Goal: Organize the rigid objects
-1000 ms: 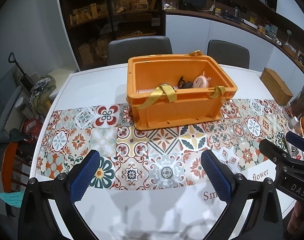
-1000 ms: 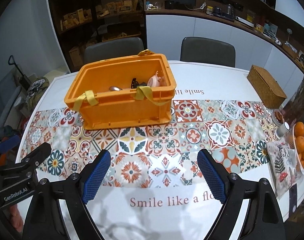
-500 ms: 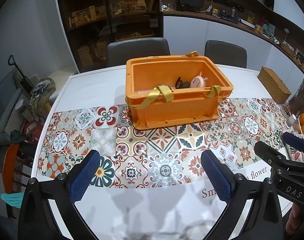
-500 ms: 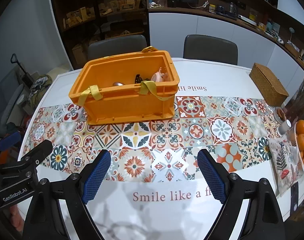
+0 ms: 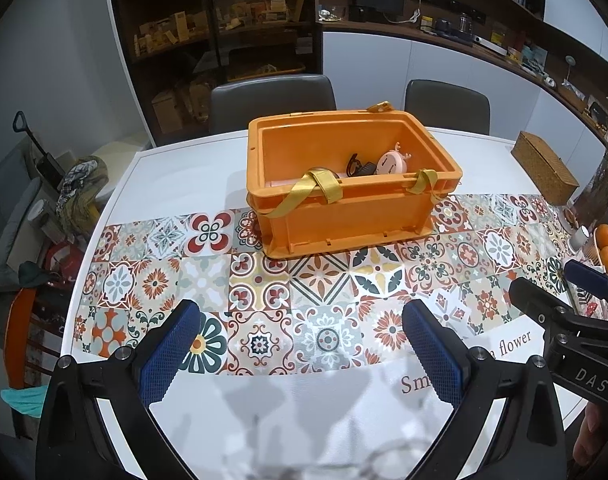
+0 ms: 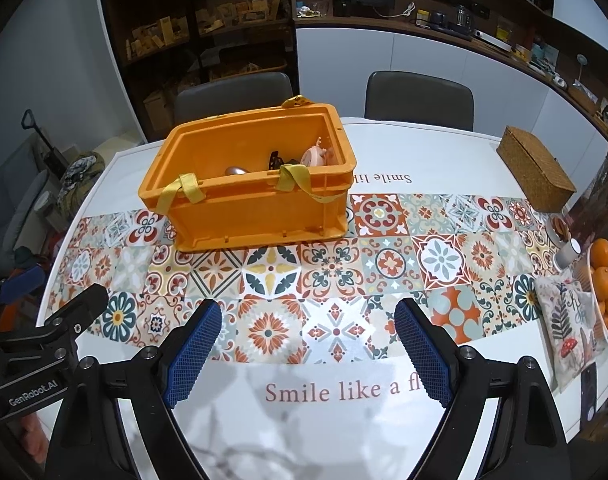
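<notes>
An orange crate (image 5: pixel 356 208) with yellow straps stands on the patterned table runner; it also shows in the right wrist view (image 6: pixel 260 208). Inside it lie a pink round toy (image 5: pixel 392 162), a black object (image 5: pixel 358 167) and a grey rounded object (image 6: pixel 235 171). My left gripper (image 5: pixel 300 354) is open and empty, above the table's near edge, well short of the crate. My right gripper (image 6: pixel 306 354) is open and empty, to the right of the left one. Each gripper shows at the edge of the other's view.
A wicker box (image 6: pixel 536 174) sits at the far right of the table. A bowl of oranges (image 6: pixel 606 284), a small jar (image 6: pixel 566 252) and a printed cloth (image 6: pixel 564 320) lie at the right edge. Two grey chairs (image 5: pixel 272 98) stand behind the table.
Both grippers have drawn back from the crate, which looks smaller and farther now. Both stay open and empty.
</notes>
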`<state>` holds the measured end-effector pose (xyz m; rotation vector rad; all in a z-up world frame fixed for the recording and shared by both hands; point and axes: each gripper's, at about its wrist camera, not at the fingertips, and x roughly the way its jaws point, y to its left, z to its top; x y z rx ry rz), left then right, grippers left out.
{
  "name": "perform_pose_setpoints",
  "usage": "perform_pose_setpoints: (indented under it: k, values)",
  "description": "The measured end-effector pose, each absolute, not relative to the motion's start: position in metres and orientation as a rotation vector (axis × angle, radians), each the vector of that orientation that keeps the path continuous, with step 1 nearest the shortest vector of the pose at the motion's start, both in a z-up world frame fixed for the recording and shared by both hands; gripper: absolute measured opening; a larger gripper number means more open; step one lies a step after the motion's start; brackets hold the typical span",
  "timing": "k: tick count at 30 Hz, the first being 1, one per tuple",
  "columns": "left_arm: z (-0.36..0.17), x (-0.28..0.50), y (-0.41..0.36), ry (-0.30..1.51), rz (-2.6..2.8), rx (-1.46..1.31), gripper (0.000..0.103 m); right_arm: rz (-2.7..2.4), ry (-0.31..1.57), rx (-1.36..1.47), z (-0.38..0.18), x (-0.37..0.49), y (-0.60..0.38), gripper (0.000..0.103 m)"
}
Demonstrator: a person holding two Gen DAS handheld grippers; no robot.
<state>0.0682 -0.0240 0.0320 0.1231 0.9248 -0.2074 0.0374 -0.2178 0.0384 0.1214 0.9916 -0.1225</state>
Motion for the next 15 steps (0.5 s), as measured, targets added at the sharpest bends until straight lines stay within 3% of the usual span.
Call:
perform_pose_setpoints:
  k: [15]
  values:
    - [0.0316,0.0678,-0.0241,0.927,-0.209,0.123,0.103,-0.125,0.995,0.122,0.0376,0.0384,-0.2179,0.088]
